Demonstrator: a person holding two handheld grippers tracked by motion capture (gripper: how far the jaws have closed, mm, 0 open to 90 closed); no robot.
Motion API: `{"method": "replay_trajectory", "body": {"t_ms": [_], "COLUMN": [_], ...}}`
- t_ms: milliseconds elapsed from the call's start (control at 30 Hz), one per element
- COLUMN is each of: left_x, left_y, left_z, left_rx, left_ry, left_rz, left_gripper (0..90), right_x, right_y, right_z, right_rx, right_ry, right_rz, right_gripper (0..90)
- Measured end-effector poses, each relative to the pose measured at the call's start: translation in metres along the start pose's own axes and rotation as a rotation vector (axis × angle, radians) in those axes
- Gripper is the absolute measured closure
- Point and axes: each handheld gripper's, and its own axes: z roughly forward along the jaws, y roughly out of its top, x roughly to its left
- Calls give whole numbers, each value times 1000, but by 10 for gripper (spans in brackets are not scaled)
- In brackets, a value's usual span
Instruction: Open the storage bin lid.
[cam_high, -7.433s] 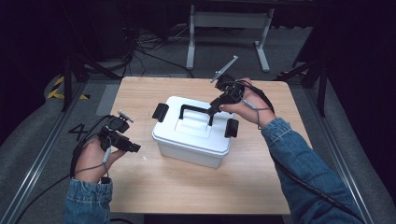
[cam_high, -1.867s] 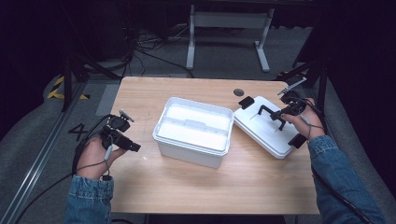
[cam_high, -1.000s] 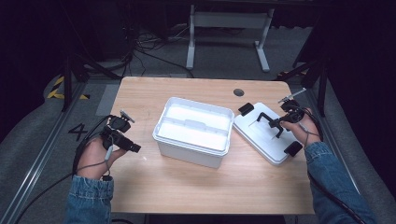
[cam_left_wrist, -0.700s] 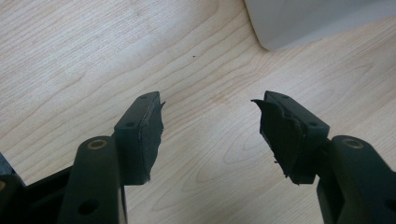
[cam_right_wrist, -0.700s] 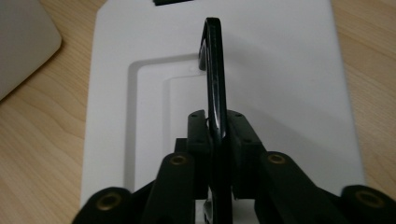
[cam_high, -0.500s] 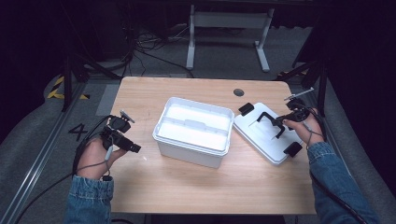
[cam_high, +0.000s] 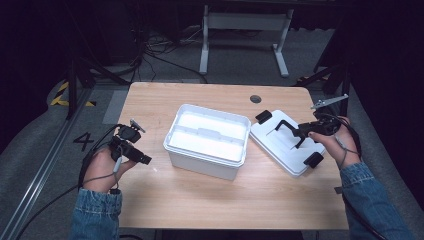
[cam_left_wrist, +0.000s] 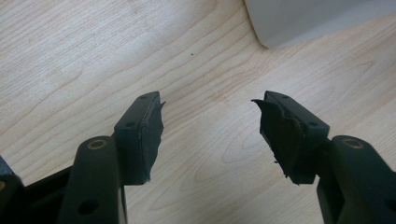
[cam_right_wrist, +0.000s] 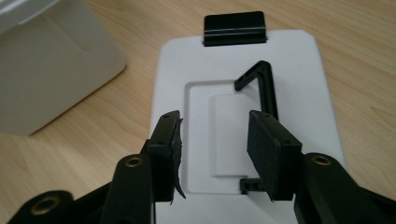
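The open white box (cam_high: 207, 140) sits in the middle of the table (cam_high: 150, 100), its lid (cam_high: 290, 147) just right; bare wood lies left and in front

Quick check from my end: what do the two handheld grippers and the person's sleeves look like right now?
Both are black two-jaw tools. The left gripper has chunky black fingers with ragged-edged pads and round brass-coloured pivot pins. The right gripper is built the same, and a grey three-cornered plate tops it. Thin black cables trail from each. Both forearms wear blue denim sleeves.
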Motion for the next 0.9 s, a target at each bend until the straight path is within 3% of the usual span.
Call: {"method": "replay_trajectory", "body": {"t_ms": [200, 367, 900], "left_x": [-1, -1, -3], "left_y": [-2, -2, 3], "left_z": [2, 1, 4], "left_rx": [6, 4, 12], "left_ry": [1, -2, -8], "left_rz": [-10, -9, 6], "left_gripper": [397, 397, 396], "right_x": [26, 43, 91], "right_y": [-6, -13, -33], "right_z": [-12, -15, -11], "right_rx": [-57, -75, -67], "right_ry": [32, 66, 139], "right_rz": [-63, -83, -153], "right_gripper": [528, 527, 521]}}
